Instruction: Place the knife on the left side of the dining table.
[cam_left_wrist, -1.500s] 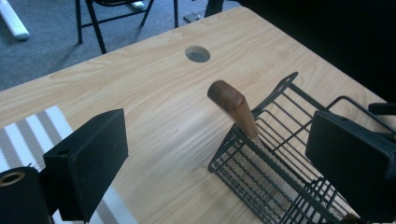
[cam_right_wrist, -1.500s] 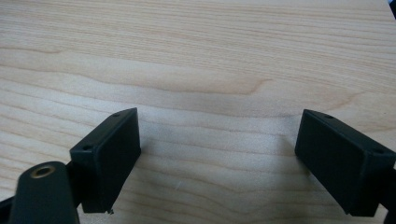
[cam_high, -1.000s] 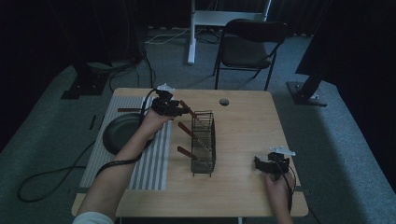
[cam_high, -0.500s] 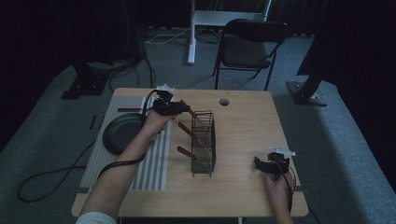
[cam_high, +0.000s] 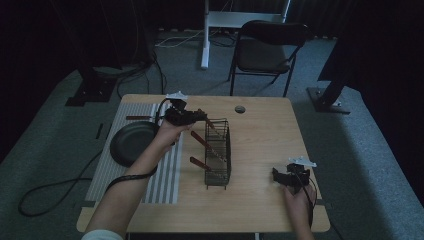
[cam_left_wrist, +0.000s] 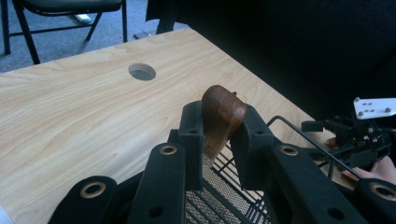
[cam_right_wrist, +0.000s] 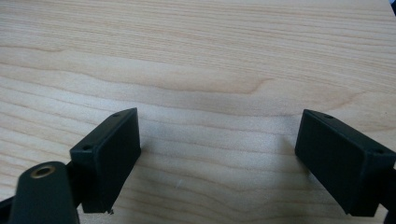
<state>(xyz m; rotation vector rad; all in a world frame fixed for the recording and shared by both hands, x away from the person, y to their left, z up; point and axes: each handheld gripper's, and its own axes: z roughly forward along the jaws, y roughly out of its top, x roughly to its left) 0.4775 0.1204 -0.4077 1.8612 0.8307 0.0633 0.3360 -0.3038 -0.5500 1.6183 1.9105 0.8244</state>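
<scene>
Table (cam_high: 260, 145): pale wood, a round cable hole (cam_left_wrist: 142, 72) near its far edge. It carries everything below.

Striped mat (cam_high: 165, 175): laid along the table's left side, probably to protect the wood from cookware.

Dark pan (cam_high: 131, 144): sits on the mat near the left edge, out of the way of my work.

Wire rack (cam_high: 218, 152): stands upright near the table's middle, long side running from far edge to near edge; its mesh keeps utensils standing.

Wooden-handled utensils (cam_high: 200, 141): two lean out of the rack's left side, handles up so they can be pinched.

My left gripper (cam_left_wrist: 219, 135): over the rack's far end, jaws closed narrow on a brown wooden handle (cam_left_wrist: 222, 112). I grip it near the tip, I judge, so the tool end stays free inside the rack.

My right gripper (cam_right_wrist: 219, 158): near the table's near right corner, jaws wide, holding nothing, low over bare wood, seemingly parked.
</scene>
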